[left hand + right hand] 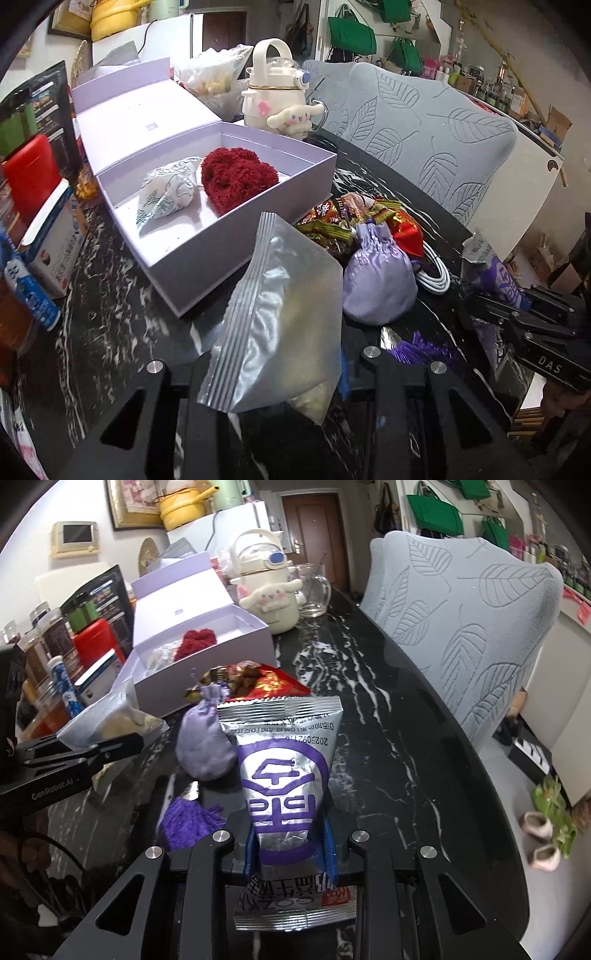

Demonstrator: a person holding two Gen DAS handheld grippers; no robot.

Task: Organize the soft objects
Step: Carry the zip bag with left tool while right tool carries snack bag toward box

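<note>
The zip bag (280, 325) is clamped in the left gripper (273, 373) and the foil sachet (284, 775) in the right gripper (291, 853), both above the table (388, 738), near the lilac box (207, 258). Each pkg should be lowered flat beside the red pompom (236, 177), w/o squeezing harder, and released only once inside.

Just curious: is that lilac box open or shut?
Open. The lilac box has its lid folded back, showing a red fluffy thing inside.

"DAS" on right tongs (517, 314), "GenRobot.AI" on left tongs (110, 746), "20250921" on silver packet (284, 771)
</note>
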